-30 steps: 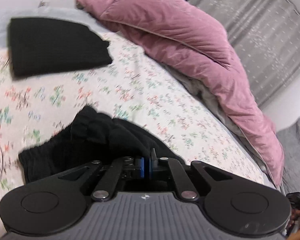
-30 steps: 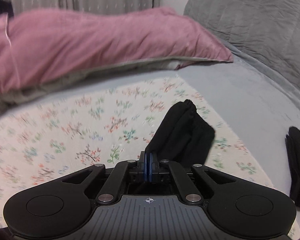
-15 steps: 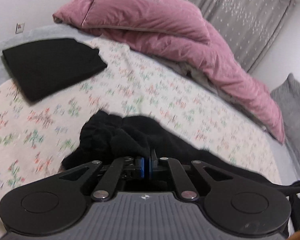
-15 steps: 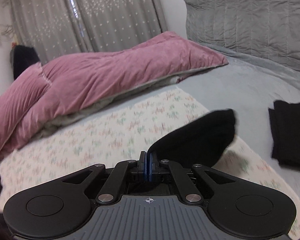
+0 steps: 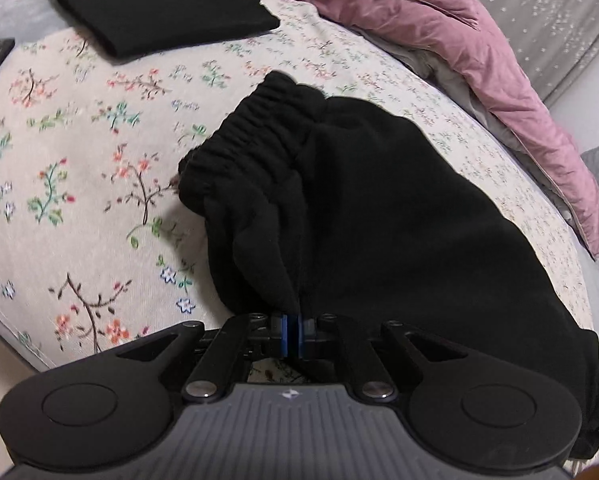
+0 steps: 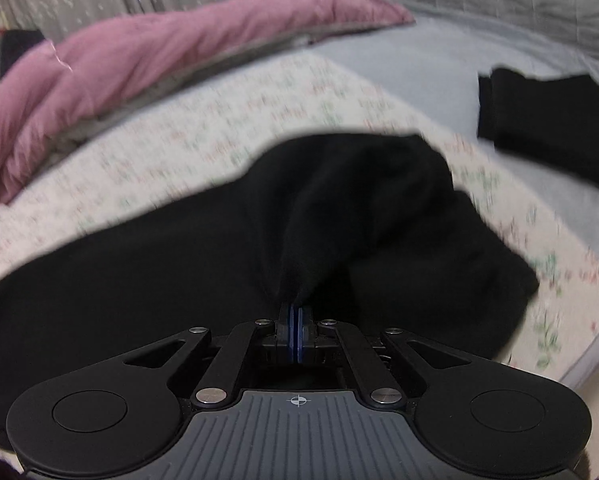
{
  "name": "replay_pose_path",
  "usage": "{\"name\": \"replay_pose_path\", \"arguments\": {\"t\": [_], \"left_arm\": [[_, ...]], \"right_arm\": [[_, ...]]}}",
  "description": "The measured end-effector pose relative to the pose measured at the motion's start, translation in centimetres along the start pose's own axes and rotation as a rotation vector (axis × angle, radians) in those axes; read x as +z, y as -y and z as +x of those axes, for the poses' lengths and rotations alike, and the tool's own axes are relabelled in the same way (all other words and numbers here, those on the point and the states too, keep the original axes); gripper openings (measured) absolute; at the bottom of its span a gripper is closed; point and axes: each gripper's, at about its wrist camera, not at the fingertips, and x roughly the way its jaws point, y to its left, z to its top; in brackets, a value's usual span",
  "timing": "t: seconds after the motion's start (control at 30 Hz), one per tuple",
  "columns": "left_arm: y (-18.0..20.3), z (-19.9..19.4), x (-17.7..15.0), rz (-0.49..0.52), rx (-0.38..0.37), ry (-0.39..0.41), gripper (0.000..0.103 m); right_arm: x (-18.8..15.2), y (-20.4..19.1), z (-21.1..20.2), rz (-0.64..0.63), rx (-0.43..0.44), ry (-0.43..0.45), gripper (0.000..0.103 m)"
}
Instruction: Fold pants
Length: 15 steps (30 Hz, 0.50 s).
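Both jaws read clenched on cloth. My left gripper [image 5: 293,330] pinches the black pants [image 5: 379,208] near the waist end; the elastic waistband [image 5: 255,132] bunches at 11 o'clock ahead of it. My right gripper [image 6: 295,332] pinches a gathered fold, cloth spreading to 9 and 3 o'clock. The pants lie across the floral sheet [image 5: 79,152]. I judge the fabric soft, thick and limp: it sags and bunches between grips. Better holds: waistband corners or leg hems, pulled taut.
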Motion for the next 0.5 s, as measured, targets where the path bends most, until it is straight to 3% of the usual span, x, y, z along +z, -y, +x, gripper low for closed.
{"name": "replay_pose_path", "arguments": {"t": [0.07, 0.17, 0.27, 0.3, 0.4, 0.5], "left_arm": [[0.0, -0.3, -0.1, -0.002, 0.004, 0.006, 0.021], [0.7, -1.2, -0.3, 0.022, 0.014, 0.015, 0.023], [2.0, -2.5, -1.1, 0.077, 0.024, 0.0, 0.042], [2.7, -2.7, -1.5, 0.107, 0.021, 0.0, 0.051], [5.6, -3.7, -3.4, 0.224, -0.009, 0.002, 0.061], [9.3, -3.7, -5.4, 0.342, -0.092, -0.017, 0.071]], "right_arm": [[-1.1, 0.5, 1.3, 0.007, -0.009, -0.029, 0.0], [-1.7, 0.7, 1.3, 0.011, 0.009, -0.004, 0.002], [-1.6, 1.4, 0.6, 0.037, 0.053, 0.006, 0.012], [-1.4, 1.9, 0.3, 0.05, 0.063, 0.012, 0.02], [-0.9, 3.5, -0.8, 0.106, 0.076, 0.064, 0.048], [0.0, 5.5, -1.4, 0.177, 0.097, 0.098, 0.049]]}}
